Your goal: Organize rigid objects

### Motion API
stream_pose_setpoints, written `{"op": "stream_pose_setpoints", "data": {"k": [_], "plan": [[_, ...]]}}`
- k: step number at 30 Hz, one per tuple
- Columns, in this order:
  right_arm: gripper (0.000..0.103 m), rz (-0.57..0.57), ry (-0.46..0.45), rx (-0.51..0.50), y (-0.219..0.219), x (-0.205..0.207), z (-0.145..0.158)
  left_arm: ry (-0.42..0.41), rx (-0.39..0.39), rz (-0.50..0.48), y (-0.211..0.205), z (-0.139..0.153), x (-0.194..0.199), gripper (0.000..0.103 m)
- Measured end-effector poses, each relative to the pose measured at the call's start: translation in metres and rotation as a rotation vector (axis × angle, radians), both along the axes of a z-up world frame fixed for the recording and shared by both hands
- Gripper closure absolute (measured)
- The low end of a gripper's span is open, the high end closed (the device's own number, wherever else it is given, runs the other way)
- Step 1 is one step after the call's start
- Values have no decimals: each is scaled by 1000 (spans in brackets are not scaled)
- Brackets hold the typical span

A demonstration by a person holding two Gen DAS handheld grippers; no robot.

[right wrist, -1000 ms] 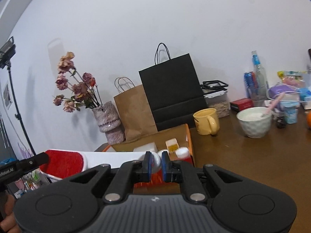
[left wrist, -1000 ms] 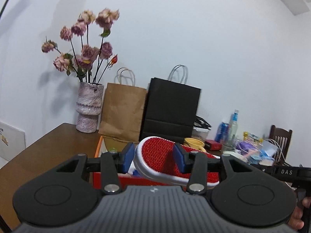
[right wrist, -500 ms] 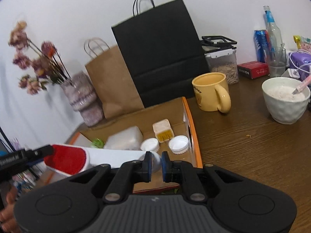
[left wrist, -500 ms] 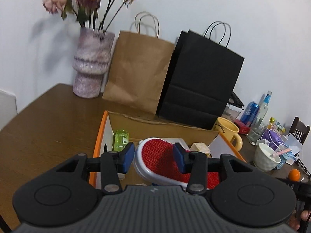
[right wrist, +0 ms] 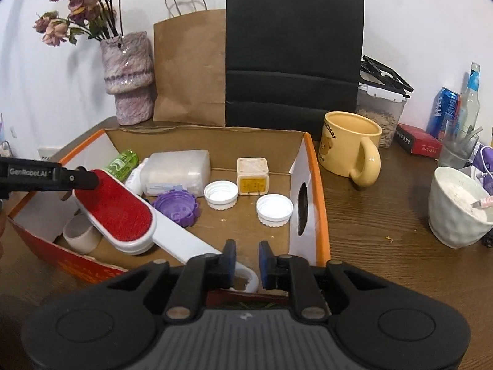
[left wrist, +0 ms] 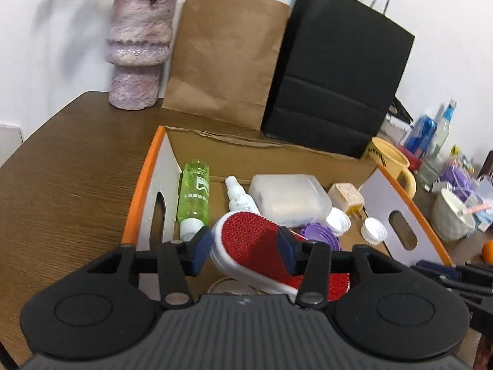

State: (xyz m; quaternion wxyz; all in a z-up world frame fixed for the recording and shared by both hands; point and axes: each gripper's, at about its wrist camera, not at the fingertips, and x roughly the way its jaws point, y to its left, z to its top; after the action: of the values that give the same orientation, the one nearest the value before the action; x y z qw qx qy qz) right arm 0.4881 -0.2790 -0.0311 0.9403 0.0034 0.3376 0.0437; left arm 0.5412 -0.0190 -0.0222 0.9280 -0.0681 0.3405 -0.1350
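Two tools over the box, one brush between us.

Our left tool grips the red head of the brush across its sides, holding it tilted inside the box above the purple lid. Our right tool stands slightly parted around nothing, just beside the white handle's looped end, low at the near wall.

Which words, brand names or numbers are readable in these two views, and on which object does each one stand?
"GenRobot.AI": white letters on the black arm of the left claw, seen in the right wrist view.
"bear": brown letters on the yellow ceramic mug; any letters before them are hidden by the curve.
Green plastic bottle label: too blurred.
Small white spray bottle label: too small.
Red flat box print: too small.
Blue drink can print: blurred.
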Motion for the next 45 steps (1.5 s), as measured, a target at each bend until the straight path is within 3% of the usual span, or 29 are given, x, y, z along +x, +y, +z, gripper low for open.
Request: {"op": "stream_pose_setpoints", "data": {"k": [4, 6, 13, 15, 18, 28, 38, 45], "plan": [[82, 6, 12, 17, -3, -1, 6, -4, 34, 8, -3, 8, -7, 52], [79, 16, 6, 32, -5, -5, 12, -18, 49, 17, -3, 16, -15, 42], [65, 50, -100, 67, -3, -42, 50, -148, 109, 64, -1, 56, -68, 28], [47, 62, -156, 66, 0, -60, 63, -199, 131, 85, -1, 66, -90, 25], [30, 61, -237, 60, 2, -87, 78, -265, 159, 111, -2, 76, -123, 22], [25, 98, -449, 107, 3, -170, 90, -403, 176, 133, -8, 81, -218, 16], [24, 70, -472, 133, 4, -217, 81, -465, 149, 125, -6, 80, -273, 15], [19, 71, -510, 83, 10, -284, 73, -523, 125, 142, 5, 77, -336, 9]]}}
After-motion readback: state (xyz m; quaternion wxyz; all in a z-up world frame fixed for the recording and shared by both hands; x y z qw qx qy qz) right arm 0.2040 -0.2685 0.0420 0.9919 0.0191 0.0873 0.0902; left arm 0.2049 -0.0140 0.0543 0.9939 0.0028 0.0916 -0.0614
